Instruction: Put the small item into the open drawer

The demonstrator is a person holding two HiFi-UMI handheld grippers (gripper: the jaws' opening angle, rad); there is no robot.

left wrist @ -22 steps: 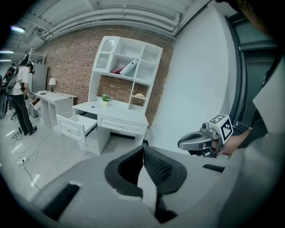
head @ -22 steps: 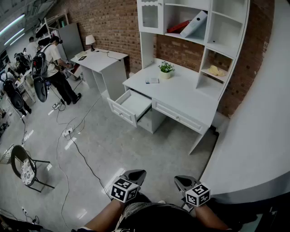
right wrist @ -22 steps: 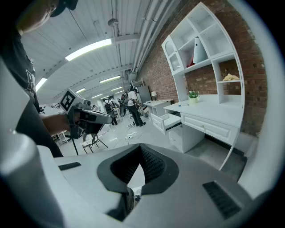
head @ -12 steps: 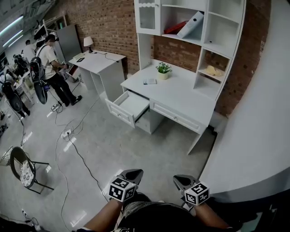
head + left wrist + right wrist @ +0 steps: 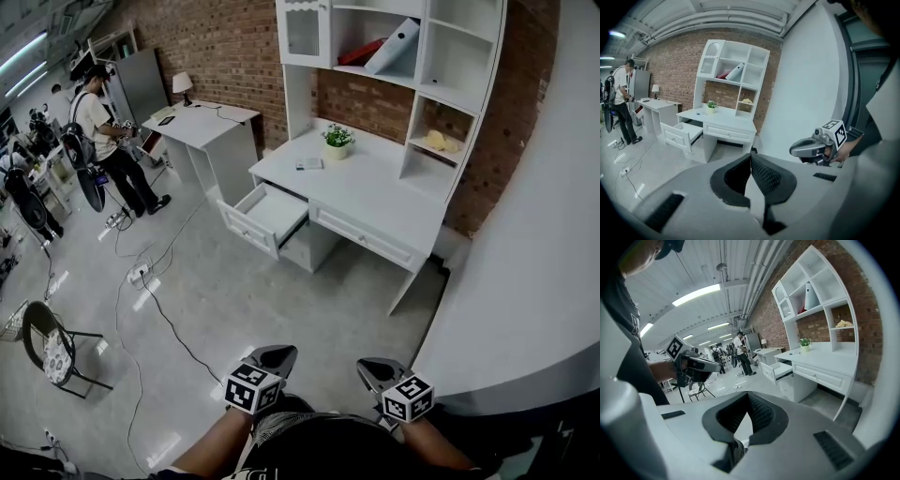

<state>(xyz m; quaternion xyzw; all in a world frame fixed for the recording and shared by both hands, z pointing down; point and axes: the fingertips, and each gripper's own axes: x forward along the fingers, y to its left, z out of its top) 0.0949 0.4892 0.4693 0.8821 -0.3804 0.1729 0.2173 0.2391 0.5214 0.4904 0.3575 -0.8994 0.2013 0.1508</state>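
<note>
A small flat item (image 5: 307,164) lies on the white desk (image 5: 375,202) near a potted plant (image 5: 336,139), far ahead of me. The desk's left drawer (image 5: 267,217) stands pulled open with nothing visible in it. My left gripper (image 5: 277,353) and right gripper (image 5: 370,367) hang low at the bottom of the head view, side by side, both shut and holding nothing. In the left gripper view the pads (image 5: 761,174) meet at the tip, with the drawer (image 5: 680,133) far beyond. In the right gripper view the gripper (image 5: 749,395) is shut, with the drawer (image 5: 777,370) distant.
A curved white wall (image 5: 525,281) runs close on my right. A person (image 5: 98,131) stands at far left beside a second white desk (image 5: 202,122) with a lamp. Cables (image 5: 150,291) trail over the grey floor, and a chair (image 5: 52,347) sits at lower left.
The desk has drifted slightly left and up in the head view. The person in the background has shifted. Both grippers stay shut and nearly still.
</note>
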